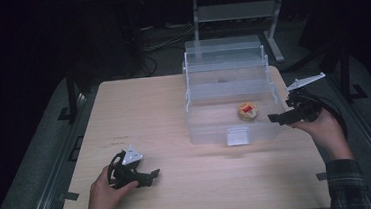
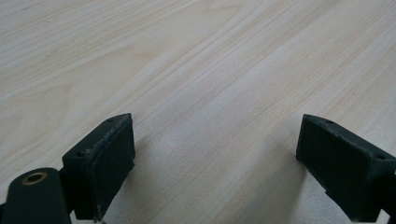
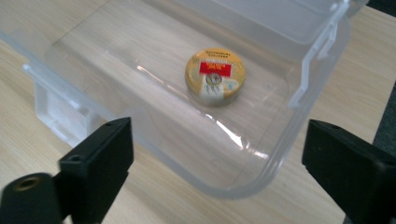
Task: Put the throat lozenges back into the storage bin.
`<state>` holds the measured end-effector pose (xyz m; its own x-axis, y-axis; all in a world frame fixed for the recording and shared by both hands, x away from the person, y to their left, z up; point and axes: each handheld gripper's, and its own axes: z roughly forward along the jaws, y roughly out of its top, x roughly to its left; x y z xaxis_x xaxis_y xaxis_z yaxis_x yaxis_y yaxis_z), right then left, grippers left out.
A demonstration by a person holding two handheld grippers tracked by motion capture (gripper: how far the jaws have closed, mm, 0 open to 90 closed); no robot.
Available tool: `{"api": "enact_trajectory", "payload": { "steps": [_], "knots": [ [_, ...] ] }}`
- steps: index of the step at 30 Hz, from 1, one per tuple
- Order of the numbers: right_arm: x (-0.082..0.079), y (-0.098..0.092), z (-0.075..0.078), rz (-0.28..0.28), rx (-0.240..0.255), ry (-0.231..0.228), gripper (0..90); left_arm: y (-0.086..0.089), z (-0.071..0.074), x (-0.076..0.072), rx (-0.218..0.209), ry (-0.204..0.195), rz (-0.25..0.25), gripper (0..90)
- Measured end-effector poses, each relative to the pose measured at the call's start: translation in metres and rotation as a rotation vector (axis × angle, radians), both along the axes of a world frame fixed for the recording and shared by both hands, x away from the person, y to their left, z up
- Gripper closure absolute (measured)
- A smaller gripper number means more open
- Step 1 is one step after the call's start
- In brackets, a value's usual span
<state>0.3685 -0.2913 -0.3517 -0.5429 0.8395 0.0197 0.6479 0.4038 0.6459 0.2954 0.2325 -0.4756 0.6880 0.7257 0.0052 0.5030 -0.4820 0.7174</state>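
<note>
Your right claw (image 1: 281, 118) stood wide with nothing between its jaws, held just off the right end of the box (image 1: 211, 132), right of centre in the high view. In the right gripper view, that claw (image 3: 215, 168) looked down over the near corner of the box (image 3: 280, 154), its jaws apart at the bottom corners of the frame. The tin (image 3: 215, 76), round and yellow with a red label, lay flat on the box floor in the upper middle of that frame, well clear of both jaws. From above, the tin (image 1: 247, 111) sat in the right part of the box, near its front wall, left of your right claw. The lid (image 1: 223, 49) stood raised behind the box, toward the top of the frame.

Your left claw (image 1: 149, 176) rested low at the lower left of the tabletop (image 1: 138, 108), well apart from the box. Its jaws were wide too, with bare tabletop (image 2: 205, 84) between them in the left gripper view, where the claw (image 2: 215, 158) held nothing.
</note>
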Motion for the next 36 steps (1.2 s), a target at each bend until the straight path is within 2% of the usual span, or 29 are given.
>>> {"api": "enact_trajectory", "payload": {
  "steps": [2,6,22,36],
  "knots": [
    [-0.004,-0.002,-0.001,-0.013,0.000,0.007,2.1,0.000,0.000,0.000,0.002,0.000,-0.002,10.9],
    [-0.012,-0.005,-0.005,-0.023,0.003,0.006,0.0,0.000,0.000,0.000,0.002,0.000,-0.002,10.8],
    [-0.040,-0.012,-0.035,-0.043,0.024,-0.013,0.0,0.000,0.000,0.000,-0.004,-0.002,0.001,10.9],
    [-0.062,-0.008,-0.063,-0.050,0.045,-0.021,0.0,0.000,0.000,0.000,-0.004,-0.003,0.001,10.9]
  ]
}}
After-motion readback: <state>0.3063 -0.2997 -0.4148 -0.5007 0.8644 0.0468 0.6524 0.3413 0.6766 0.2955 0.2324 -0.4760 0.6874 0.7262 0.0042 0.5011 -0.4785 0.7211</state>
